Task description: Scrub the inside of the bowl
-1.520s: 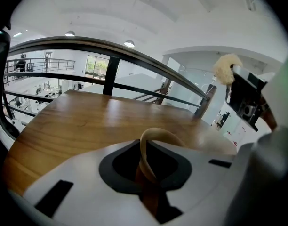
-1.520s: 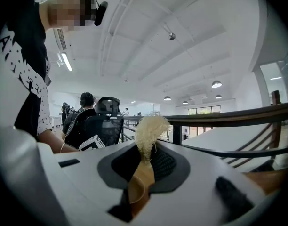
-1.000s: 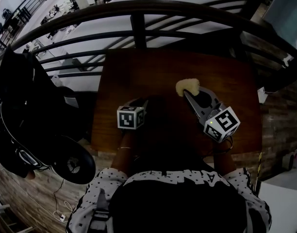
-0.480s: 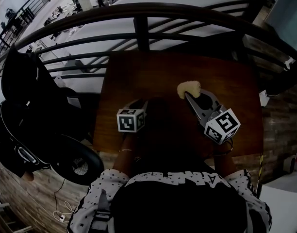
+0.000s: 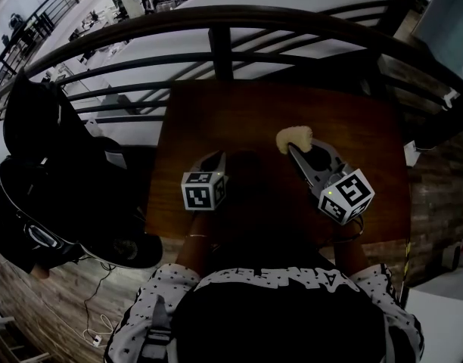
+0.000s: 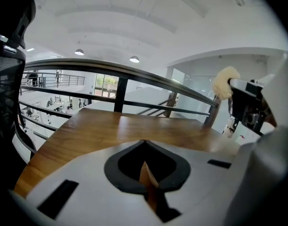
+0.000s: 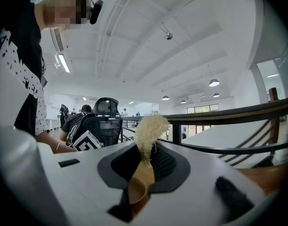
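Straw-coloured fibrous scrubbing tuft (image 7: pixel 148 126) is sitting clamped between the jaws of the right tool (image 7: pixel 145 158), its frayed end sticking up past the tips. In the head view this tuft is hovering over the dark brown wooden surface (image 5: pixel 216 112), a little toward 1 o'clock from the surface's middle. The right tool's body is trailing back toward 5 o'clock, so its long axis is running from 5 to 11.

The left tool (image 5: pixel 219 158) is pointing toward 1 o'clock from its marker cube. Its jaws have just been closing and are now standing together, with nothing between them that I can make out.

No bowl is showing plainly in any view. The left gripper view is looking across bare wood toward the curved black metal railing (image 6: pixel 134 76). In the head view only a dim dark patch (image 5: pixel 254 178) is lying between the two tools, too murky to call.

If the bowl is sitting in that patch, it is lying at about 7 o'clock from the tuft and just beside the left tool, at its 3 o'clock. The scrubbing hand would then be needing to swing back and tip down, with the left tool nearer for steadying the rim.
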The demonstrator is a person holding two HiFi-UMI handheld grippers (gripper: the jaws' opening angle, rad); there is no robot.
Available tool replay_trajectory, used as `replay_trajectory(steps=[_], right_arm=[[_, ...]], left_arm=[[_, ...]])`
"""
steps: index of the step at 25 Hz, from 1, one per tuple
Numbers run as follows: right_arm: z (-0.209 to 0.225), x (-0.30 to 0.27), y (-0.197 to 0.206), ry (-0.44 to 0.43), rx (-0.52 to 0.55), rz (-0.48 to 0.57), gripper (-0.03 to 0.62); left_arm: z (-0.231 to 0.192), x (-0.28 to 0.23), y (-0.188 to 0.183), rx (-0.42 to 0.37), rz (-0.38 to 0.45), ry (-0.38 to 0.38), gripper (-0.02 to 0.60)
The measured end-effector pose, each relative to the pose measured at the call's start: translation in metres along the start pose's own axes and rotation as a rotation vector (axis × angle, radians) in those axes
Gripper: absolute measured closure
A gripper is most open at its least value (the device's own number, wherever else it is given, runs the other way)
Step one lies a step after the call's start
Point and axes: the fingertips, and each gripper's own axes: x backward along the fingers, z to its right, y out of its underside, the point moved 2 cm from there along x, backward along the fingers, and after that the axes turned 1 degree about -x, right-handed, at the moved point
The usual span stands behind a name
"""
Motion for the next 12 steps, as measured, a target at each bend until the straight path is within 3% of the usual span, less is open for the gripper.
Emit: replay_trajectory(steps=[12], right_arm=[[-0.003,0.003,-0.005,0.001,0.007,0.006,0.534]], left_arm=[[0.030,0.021,-0.041,-0.068,0.080,0.067,0.568]])
